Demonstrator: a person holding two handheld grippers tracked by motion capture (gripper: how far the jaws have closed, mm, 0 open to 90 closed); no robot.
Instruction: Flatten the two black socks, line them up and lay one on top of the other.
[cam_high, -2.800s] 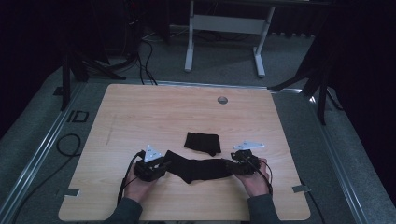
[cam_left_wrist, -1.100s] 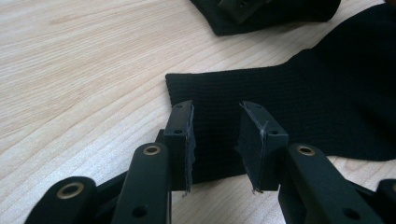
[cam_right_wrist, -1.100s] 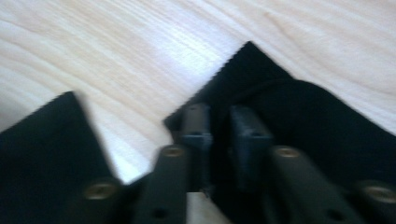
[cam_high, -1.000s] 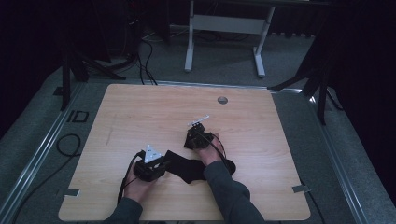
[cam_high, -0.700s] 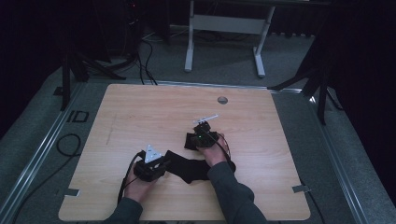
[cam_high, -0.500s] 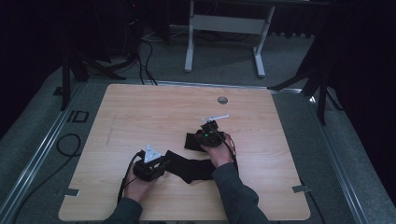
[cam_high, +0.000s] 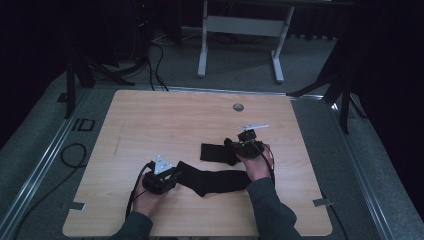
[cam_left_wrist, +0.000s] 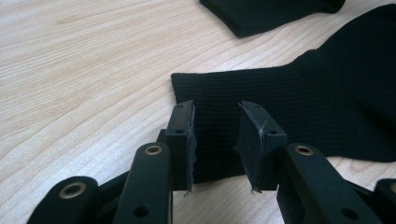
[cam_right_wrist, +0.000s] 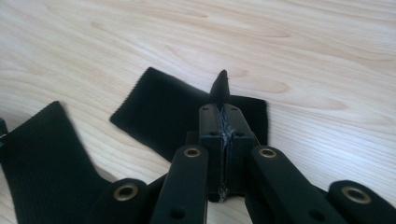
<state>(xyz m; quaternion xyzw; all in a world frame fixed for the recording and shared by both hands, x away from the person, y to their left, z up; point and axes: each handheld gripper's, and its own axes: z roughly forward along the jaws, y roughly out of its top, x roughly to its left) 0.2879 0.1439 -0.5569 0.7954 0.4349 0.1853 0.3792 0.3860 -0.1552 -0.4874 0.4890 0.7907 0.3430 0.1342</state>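
Left gripper (cam_high: 172, 176): near edge of table (cam_high: 150, 120), in the person's left hand (cam_high: 145, 200). Jaws part-spread, standing astride the cuff end of the long sock (cam_high: 215, 181); the left gripper view puts fabric between the pads (cam_left_wrist: 250, 135), and whether they press on it cannot be told.

Long sock: black, flat on the wood, running from the left gripper toward the right forearm (cam_high: 267, 205).

Right gripper (cam_high: 234, 148): beyond the long sock, right of centre, in the right hand (cam_high: 255, 162). Jaws pressed together, pinching a fold of the short sock (cam_right_wrist: 187, 116); a black tip of fabric stands up out of the shut pads in the right gripper view.

Short sock: black, lying just beyond the long sock, its gripped end raised, the rest flat on the wood.

Grommet (cam_high: 238, 107): round, grey, near the far edge, well apart from both socks.
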